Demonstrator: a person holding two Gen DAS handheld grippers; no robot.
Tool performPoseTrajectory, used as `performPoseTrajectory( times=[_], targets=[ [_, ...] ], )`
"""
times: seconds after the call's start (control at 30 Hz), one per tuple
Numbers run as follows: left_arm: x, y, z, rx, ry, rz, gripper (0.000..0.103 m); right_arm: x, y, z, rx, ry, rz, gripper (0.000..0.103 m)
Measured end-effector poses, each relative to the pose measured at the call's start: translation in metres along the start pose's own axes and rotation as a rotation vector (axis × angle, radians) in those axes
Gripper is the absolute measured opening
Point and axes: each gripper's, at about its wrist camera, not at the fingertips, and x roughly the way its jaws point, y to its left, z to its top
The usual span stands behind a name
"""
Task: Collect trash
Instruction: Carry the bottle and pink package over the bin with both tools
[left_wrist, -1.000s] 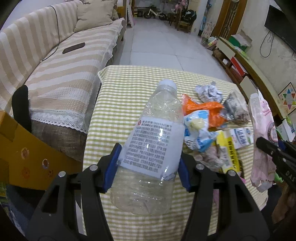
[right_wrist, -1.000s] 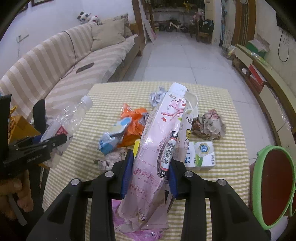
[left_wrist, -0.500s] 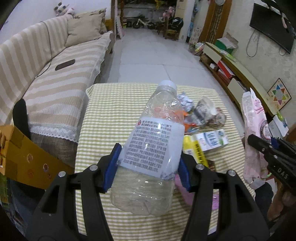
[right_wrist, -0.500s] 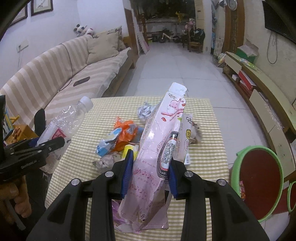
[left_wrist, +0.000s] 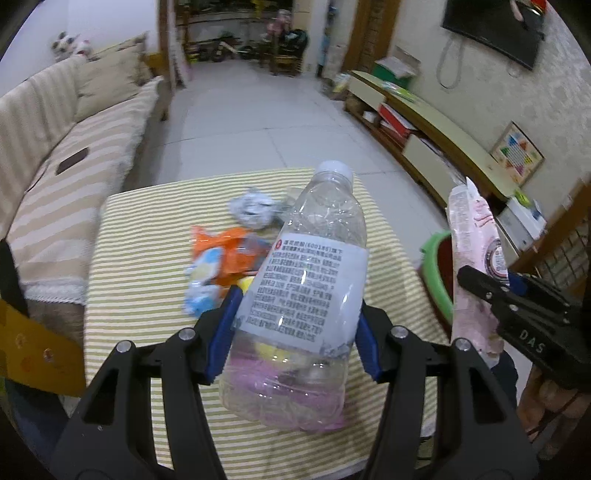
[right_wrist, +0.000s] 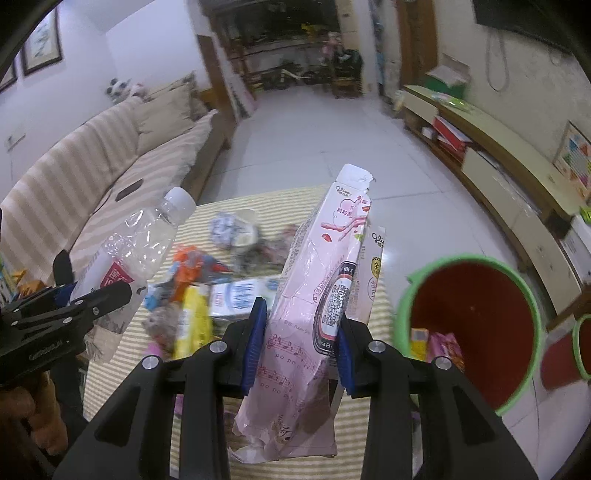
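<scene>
1. Left claw (left_wrist: 293, 328) grips a clear, crumpled, empty bottle (left_wrist: 306, 280) with a white cap and printed label, held above the striped worktop (left_wrist: 147, 243).
2. Right claw (right_wrist: 297, 341) grips a torn pink snack box (right_wrist: 314, 295), upright, beside the green-rimmed red bin (right_wrist: 469, 314).
3. Wrappers (right_wrist: 192, 273) litter the worktop.

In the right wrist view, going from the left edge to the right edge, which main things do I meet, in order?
Left tongs → clear plastic bottle → yellow wrapper → pink snack box held in the right tongs → green-rimmed bin.
</scene>
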Motion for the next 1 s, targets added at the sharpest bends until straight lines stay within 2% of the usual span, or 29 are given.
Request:
performPoseTrajectory(
  times=[0.53,0.83,1.0],
  targets=[
    [0.044,-0.123,0.022,0.158,0.068,-0.156,0.054,-0.026,-0.116,-0.011,0.171,-0.015,-0.119,0.034],
    [0.074,-0.181,0.032,0.221,0.108,-0.206,0.054,-0.021,-0.171,-0.017,0.251,-0.002,-0.16,0.034],
    [0.094,-0.208,0.033,0.247,0.136,-0.223,0.054,-0.012,-0.189,-0.022,0.275,0.021,-0.159,0.034]
  ],
)
